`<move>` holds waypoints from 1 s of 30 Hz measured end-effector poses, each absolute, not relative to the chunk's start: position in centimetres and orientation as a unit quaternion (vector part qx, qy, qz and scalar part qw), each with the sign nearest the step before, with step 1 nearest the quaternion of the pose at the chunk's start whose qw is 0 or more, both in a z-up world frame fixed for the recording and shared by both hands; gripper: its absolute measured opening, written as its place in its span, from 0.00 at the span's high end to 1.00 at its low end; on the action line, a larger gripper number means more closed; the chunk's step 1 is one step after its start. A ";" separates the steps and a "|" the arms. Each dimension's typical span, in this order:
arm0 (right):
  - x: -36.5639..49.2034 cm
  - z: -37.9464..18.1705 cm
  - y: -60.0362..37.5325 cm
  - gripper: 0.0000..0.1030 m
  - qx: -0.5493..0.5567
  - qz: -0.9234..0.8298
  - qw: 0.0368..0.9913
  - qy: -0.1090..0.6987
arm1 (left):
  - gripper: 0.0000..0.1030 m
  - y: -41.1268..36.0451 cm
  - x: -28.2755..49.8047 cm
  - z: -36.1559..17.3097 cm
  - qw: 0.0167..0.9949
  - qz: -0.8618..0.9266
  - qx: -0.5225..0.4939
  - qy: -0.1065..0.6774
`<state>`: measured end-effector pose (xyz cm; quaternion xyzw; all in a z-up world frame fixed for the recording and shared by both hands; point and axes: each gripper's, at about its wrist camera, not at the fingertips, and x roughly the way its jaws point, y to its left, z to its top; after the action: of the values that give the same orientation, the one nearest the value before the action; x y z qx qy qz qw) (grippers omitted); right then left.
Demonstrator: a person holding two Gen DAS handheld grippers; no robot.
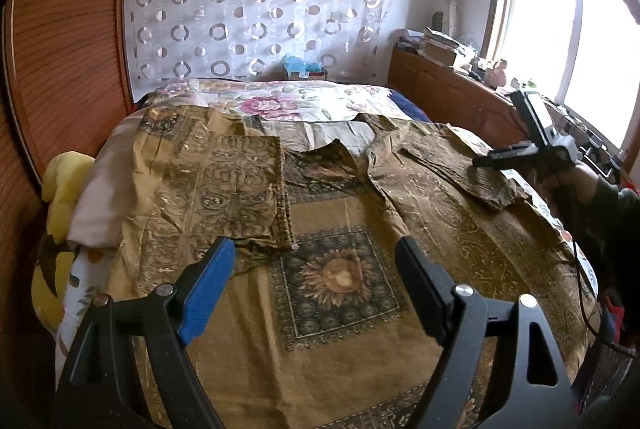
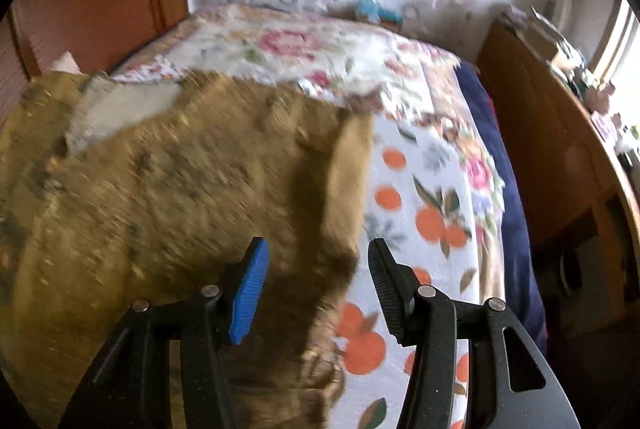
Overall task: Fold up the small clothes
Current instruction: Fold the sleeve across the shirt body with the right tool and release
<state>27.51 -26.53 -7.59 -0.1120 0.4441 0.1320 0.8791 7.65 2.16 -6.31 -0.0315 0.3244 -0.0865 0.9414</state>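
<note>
A brown and gold patterned garment (image 1: 320, 229) lies spread on the bed, its left sleeve (image 1: 224, 189) folded inward over the body and its right sleeve (image 1: 468, 169) folded in too. My left gripper (image 1: 316, 257) is open and empty above the garment's lower middle. My right gripper (image 2: 318, 257) is open and empty, just above the garment's right edge (image 2: 344, 189); it also shows in the left wrist view (image 1: 480, 161) by the right sleeve. The right wrist view is blurred.
The bed carries a floral sheet (image 1: 280, 101) and an orange-print sheet (image 2: 424, 213). A yellow plush (image 1: 64, 189) lies at the bed's left. A wooden wardrobe (image 1: 68, 49) stands left, a cluttered wooden cabinet (image 1: 440, 85) right, under the window.
</note>
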 end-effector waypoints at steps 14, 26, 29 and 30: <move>26.9 -7.3 -28.9 0.97 -0.107 0.139 0.889 0.424 | 0.19 1.9 7.7 -6.4 0.941 -0.089 -0.023 0.327; 29.1 -7.4 -30.5 0.50 -0.049 0.149 0.898 0.411 | 0.19 5.7 12.2 -6.0 0.937 -0.062 0.003 0.345; 30.5 -8.3 -30.5 0.50 -0.049 0.152 0.892 0.422 | 0.19 7.5 14.1 -5.8 0.935 -0.049 0.004 0.352; 30.9 -8.6 -30.5 0.50 -0.050 0.154 0.891 0.424 | 0.19 8.0 14.5 -5.7 0.934 -0.045 0.005 0.354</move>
<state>30.90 -30.46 -8.56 -0.0501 0.4242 0.1536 0.8910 14.53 8.04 -5.72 0.0046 0.3536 -0.0449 0.9343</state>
